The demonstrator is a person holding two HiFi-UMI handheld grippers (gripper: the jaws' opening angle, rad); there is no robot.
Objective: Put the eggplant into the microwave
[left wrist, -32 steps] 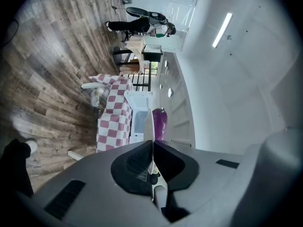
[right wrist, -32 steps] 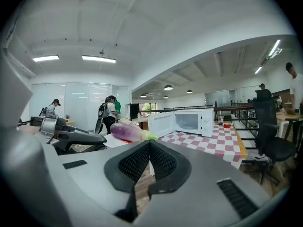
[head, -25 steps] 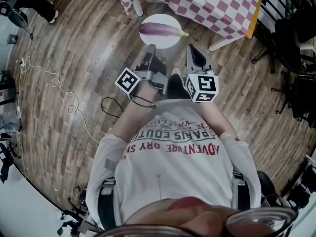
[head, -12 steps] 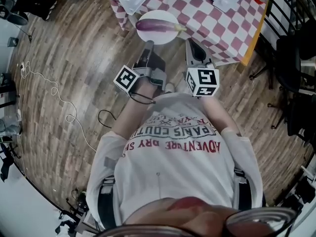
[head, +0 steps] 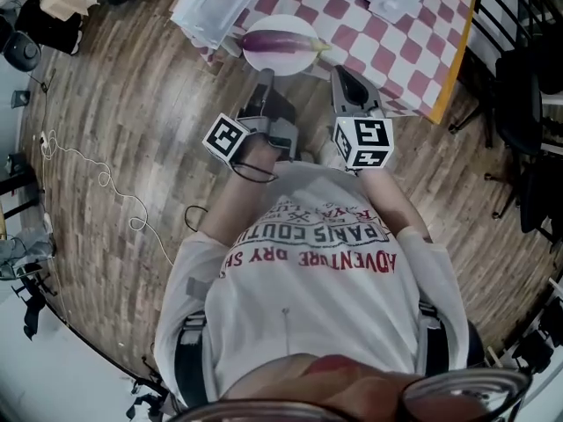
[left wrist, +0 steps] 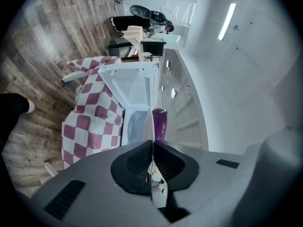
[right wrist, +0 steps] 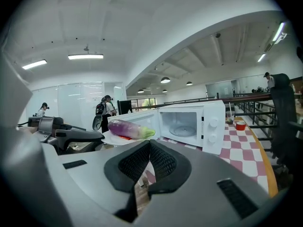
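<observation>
A purple eggplant (head: pixel 280 40) lies on a white plate (head: pixel 264 60). My left gripper (head: pixel 266 77) is shut on the plate's near rim and carries it level above the corner of the table. In the left gripper view the plate (left wrist: pixel 152 126) shows edge-on between the jaws, with the eggplant (left wrist: pixel 159 123) beyond. My right gripper (head: pixel 345 76) hangs beside the plate, shut and empty. Seen from the right gripper view, the eggplant (right wrist: pixel 130 129) sits left of the white microwave (right wrist: pixel 189 126), whose door (right wrist: pixel 135 119) stands open on an empty cavity.
The microwave stands on a table with a red-and-white checked cloth (head: pixel 387 42). A red cup (right wrist: pixel 240 125) sits further right on it. Black chairs (head: pixel 528 77) stand to the right. A cable (head: pixel 97 183) trails over the wooden floor. People (right wrist: pixel 105 110) stand far behind.
Both grippers and the plate with the eggplant have advanced toward the table. The plate now overlaps the table's corner, and more of the table and the microwave door shows.
</observation>
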